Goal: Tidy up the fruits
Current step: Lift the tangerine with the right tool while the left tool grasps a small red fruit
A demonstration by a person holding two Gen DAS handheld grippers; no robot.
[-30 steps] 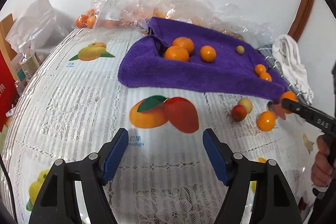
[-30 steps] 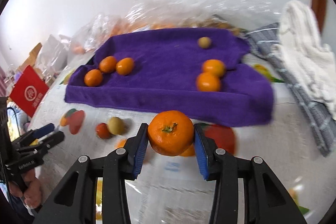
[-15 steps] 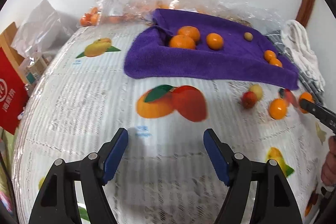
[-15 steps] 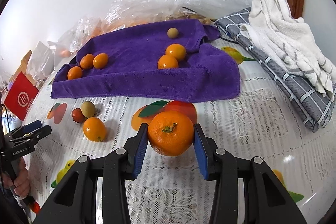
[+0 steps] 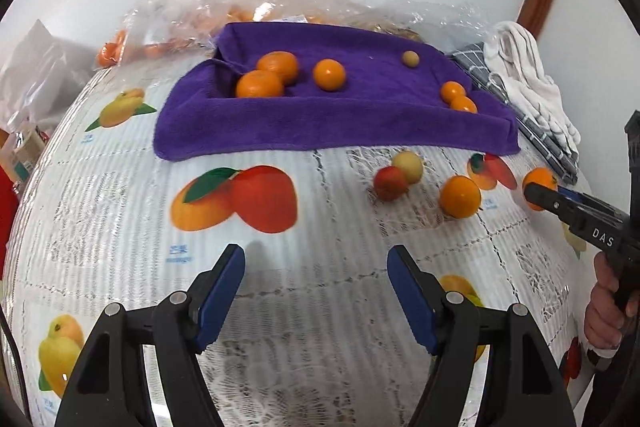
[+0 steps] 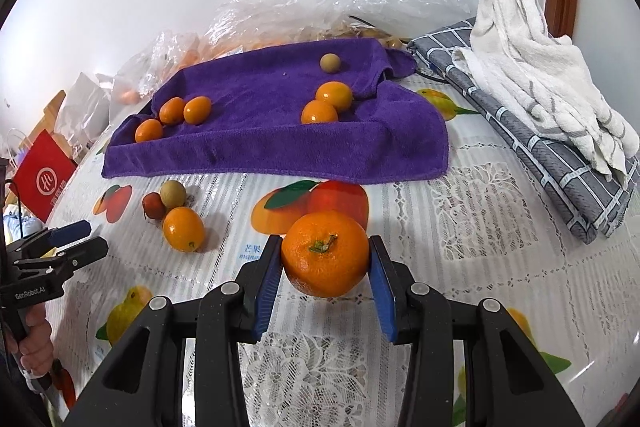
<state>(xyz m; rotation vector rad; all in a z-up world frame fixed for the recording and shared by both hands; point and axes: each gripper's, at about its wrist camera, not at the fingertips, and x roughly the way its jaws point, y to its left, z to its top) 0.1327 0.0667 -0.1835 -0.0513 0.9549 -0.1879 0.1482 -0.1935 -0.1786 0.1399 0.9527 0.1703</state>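
Note:
My right gripper [image 6: 324,259] is shut on a mandarin [image 6: 325,253] and holds it just above the tablecloth, in front of the purple towel [image 6: 276,143]. On the towel lie three small oranges at the left [image 6: 173,110], two at the right [image 6: 334,95] and a brown longan [image 6: 330,62]. On the cloth left of my right gripper lie a kumquat [image 6: 183,229], a red fruit [image 6: 153,205] and a longan [image 6: 173,193]. My left gripper [image 5: 316,267] is open and empty over the tablecloth; the same loose fruits [image 5: 460,195] lie to its right.
Clear plastic bags with more fruit [image 6: 280,23] sit behind the towel. A white towel [image 6: 536,67] on a folded grey checked cloth [image 6: 560,171] lies at the right. A red bag [image 6: 44,179] stands at the left table edge.
My right gripper with the mandarin has drawn back from the towel and turned right. My left gripper has moved a little closer to the towel and stayed open.

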